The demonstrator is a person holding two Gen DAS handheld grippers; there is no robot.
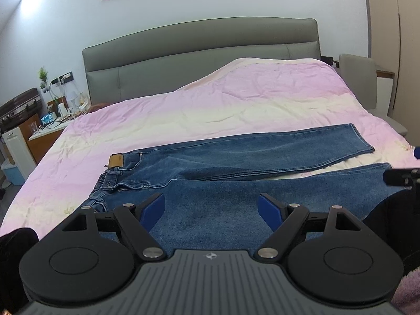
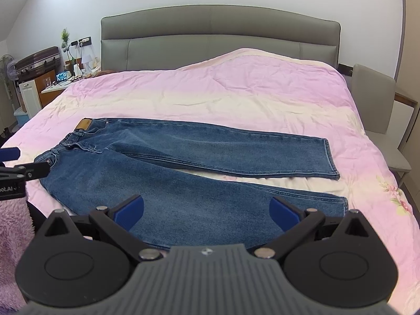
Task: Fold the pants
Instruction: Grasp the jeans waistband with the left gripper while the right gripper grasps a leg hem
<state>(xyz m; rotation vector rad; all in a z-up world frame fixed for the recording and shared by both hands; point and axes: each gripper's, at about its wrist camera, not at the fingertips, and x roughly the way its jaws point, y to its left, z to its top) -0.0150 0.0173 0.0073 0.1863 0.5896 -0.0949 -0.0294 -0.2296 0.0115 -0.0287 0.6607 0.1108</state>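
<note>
So the jeans (image 2: 183,162) are laid out flat across the near part of the bed (image 2: 236,92), waistband on the left, cuffs on the right, legs splayed apart in a shallow V with a strip of pink-and-cream duvet showing between them. No fold started yet as far as I can tell.

Both tools hover over the near leg. The left hand-held gripper (image 1: 211,210) has its blue pads spread wide, nothing between them, sitting over the hip/thigh end. The right hand-held gripper (image 2: 206,211) is just as wide and empty, further toward the knee and cuff.

My guess on why: spacing them along the near leg lets you pinch its near edge at two spots and flip it onto the far leg (image 2: 236,147) without the denim sagging in the middle.
</note>
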